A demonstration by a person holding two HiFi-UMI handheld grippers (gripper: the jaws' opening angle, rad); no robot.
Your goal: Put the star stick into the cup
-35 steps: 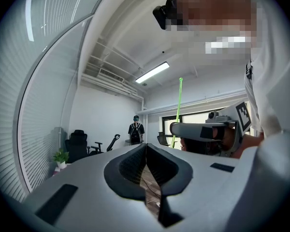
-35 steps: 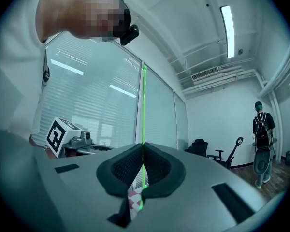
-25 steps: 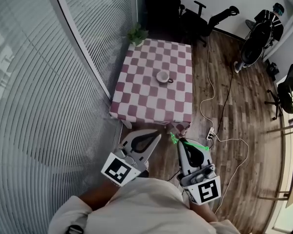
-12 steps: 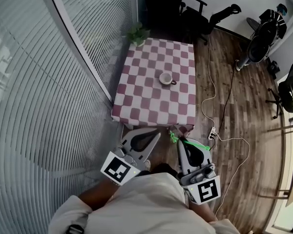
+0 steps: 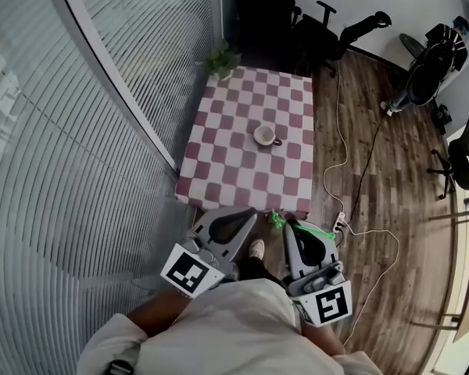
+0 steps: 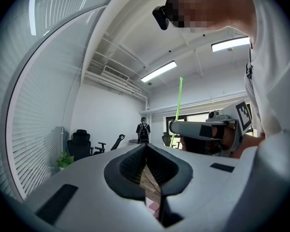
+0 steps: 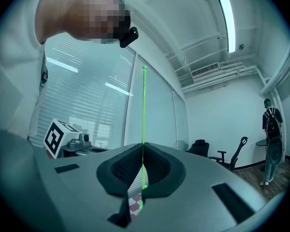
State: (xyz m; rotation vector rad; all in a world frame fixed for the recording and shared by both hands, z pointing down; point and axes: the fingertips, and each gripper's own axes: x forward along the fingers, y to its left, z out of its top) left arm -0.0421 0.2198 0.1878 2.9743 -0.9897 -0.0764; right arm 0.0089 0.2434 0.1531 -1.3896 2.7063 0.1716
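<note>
A white cup (image 5: 263, 135) stands near the middle of a small table with a red-and-white checked cloth (image 5: 234, 170), ahead of me. My right gripper (image 5: 290, 226) is shut on a thin green star stick (image 5: 316, 230), held low in front of my body, short of the table's near edge. In the right gripper view the stick (image 7: 144, 120) rises straight up out of the shut jaws. My left gripper (image 5: 248, 216) hangs beside it, shut and empty; its jaws meet (image 6: 146, 147) with nothing between. The stick (image 6: 178, 111) and right gripper (image 6: 205, 129) show there too.
A glass wall with blinds (image 5: 102, 131) runs along the left, close to the table. A potted plant (image 5: 221, 55) sits at the table's far corner. Office chairs (image 5: 328, 30) stand beyond. White cables (image 5: 352, 170) and a power strip (image 5: 338, 223) lie on the wood floor at right.
The table and cup have slid lower and nearer in the head view as I step forward. Both grippers keep their places in front of me, the right still shut on the stick.
</note>
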